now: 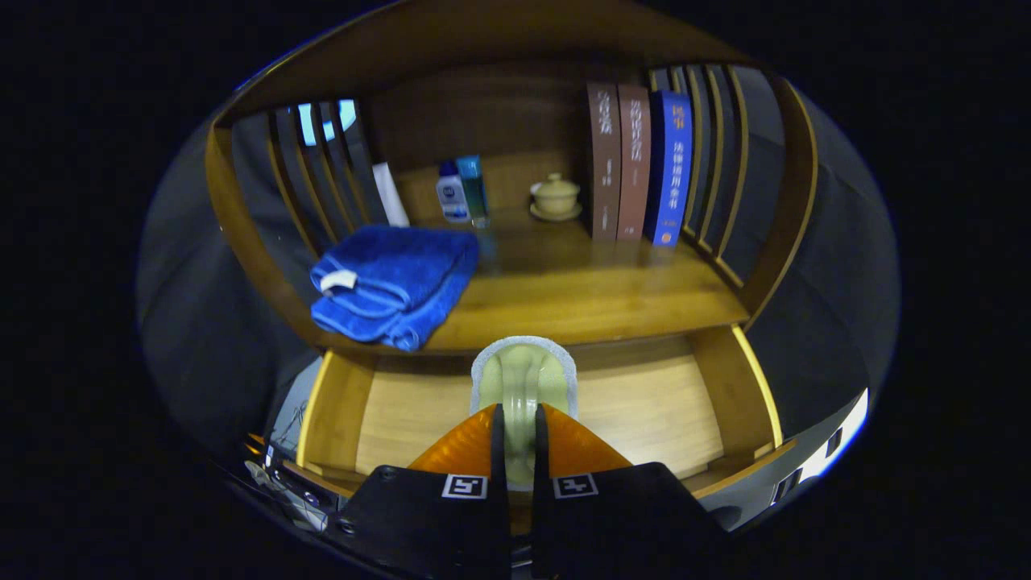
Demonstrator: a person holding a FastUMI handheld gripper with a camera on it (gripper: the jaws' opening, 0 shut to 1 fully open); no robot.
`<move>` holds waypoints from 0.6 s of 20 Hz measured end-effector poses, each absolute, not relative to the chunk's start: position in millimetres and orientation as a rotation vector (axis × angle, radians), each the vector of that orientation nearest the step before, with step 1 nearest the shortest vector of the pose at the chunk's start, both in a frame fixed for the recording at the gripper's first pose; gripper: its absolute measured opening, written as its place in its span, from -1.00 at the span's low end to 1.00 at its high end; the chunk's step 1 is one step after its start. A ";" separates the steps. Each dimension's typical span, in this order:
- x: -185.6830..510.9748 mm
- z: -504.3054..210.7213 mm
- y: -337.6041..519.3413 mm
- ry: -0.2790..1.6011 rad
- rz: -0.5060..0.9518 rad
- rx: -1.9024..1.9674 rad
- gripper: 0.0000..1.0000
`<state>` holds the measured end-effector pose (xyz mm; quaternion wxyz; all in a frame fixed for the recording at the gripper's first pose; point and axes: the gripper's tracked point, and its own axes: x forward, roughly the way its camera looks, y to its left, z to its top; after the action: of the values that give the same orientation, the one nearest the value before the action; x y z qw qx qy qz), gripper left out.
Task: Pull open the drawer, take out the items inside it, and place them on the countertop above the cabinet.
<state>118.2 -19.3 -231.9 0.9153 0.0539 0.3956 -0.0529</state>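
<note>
My gripper (516, 419) is shut on a pale green brush-like item with a white fuzzy rim (523, 372). Both fingers press on its narrow handle, and its head sticks out just ahead of the fingertips. It hangs over the open wooden drawer (652, 407), whose bare bottom shows on both sides of the fingers. The wooden countertop (588, 302) lies just beyond and above the drawer's back edge.
A folded blue towel (391, 283) lies on the countertop's left front. Two small bottles (461, 192) and a lidded tea cup on a saucer (556, 197) stand at the back. Three upright books (640, 165) lean at the right, by the slatted side panel (725, 161).
</note>
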 end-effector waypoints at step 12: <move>258.8 -239.4 -38.6 0.832 -0.109 0.139 -0.70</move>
<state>258.8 -38.6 -239.4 0.9109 0.0676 0.4036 -0.0527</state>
